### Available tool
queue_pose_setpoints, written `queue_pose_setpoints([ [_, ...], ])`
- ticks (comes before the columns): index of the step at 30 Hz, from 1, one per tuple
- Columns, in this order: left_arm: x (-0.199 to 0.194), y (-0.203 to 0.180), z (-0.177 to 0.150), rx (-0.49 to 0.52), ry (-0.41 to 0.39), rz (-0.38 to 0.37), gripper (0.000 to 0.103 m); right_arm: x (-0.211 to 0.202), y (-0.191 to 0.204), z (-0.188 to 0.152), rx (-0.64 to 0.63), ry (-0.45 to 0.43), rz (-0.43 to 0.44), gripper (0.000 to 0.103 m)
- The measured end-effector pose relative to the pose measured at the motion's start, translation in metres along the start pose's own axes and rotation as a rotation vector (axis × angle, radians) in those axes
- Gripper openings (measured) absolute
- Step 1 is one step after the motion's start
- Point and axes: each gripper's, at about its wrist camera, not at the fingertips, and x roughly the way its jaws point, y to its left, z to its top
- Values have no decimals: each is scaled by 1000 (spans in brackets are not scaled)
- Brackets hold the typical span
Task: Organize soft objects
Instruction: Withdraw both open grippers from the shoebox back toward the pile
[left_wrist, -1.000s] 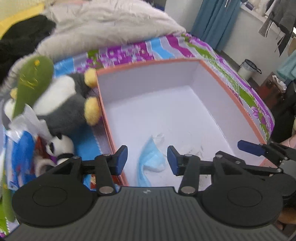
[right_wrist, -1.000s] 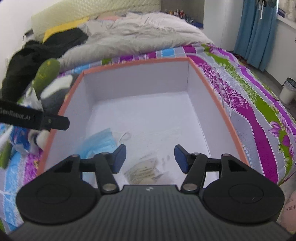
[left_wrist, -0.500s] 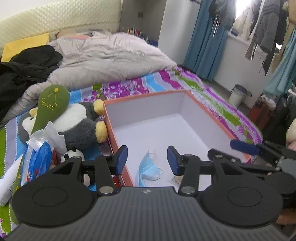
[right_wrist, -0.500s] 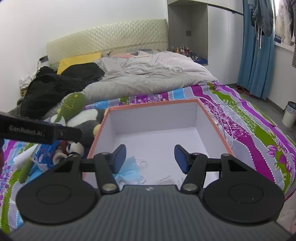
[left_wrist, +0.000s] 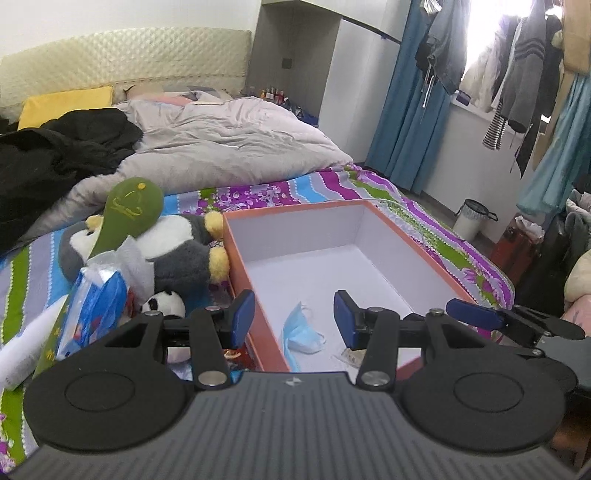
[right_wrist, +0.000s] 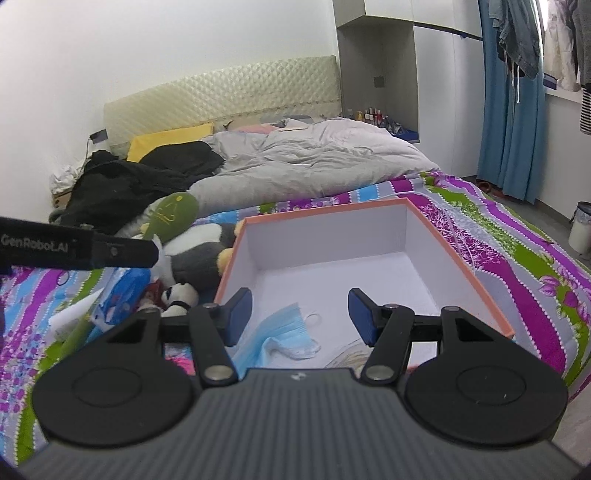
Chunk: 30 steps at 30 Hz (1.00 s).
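An open orange box (left_wrist: 236, 236) with a white inside stands on the bed; it also shows in the right wrist view (right_wrist: 461, 258). A blue face mask (left_wrist: 301, 332) (right_wrist: 273, 339) lies at its near left corner. Left of the box lie a grey-and-white plush penguin (left_wrist: 177, 251) (right_wrist: 199, 251), a green plush (left_wrist: 129, 210) (right_wrist: 170, 214), a small panda plush (left_wrist: 164, 302) (right_wrist: 179, 293) and a blue tissue pack (left_wrist: 96, 302) (right_wrist: 122, 291). My left gripper (left_wrist: 294, 319) is open and empty, near the box's front. My right gripper (right_wrist: 300, 315) is open and empty, also above the box's near end.
A grey duvet (left_wrist: 229, 147) and black clothes (left_wrist: 55, 155) cover the far bed. The striped bedsheet (right_wrist: 517, 251) runs to the right edge. A waste bin (left_wrist: 472, 218) stands on the floor. Clothes (left_wrist: 517, 74) hang by the window.
Both grippers have pulled back and up from the box, so it looks smaller and more of the room shows. Both stay open. The mask has not moved.
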Motion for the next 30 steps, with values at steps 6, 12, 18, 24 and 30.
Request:
queue_pose_setpoints([
  [6, -19, 12, -21, -38, -6, 18, 53, -10, 12, -11, 20, 8, 38, 60],
  [12, -29, 26, -38, -69, 11, 22, 53, -18, 28, -20, 3, 16, 57, 60],
  [18, -45, 37, -51, -66, 5, 47, 53, -28, 44, -29, -20, 26, 81, 60],
  [24, -63, 49, -65, -90, 8, 61, 53, -34, 58, -37, -31, 57, 95, 60],
  [30, -80, 62, -85, -112, 20, 83, 53, -44, 72, -45, -53, 68, 106, 60],
])
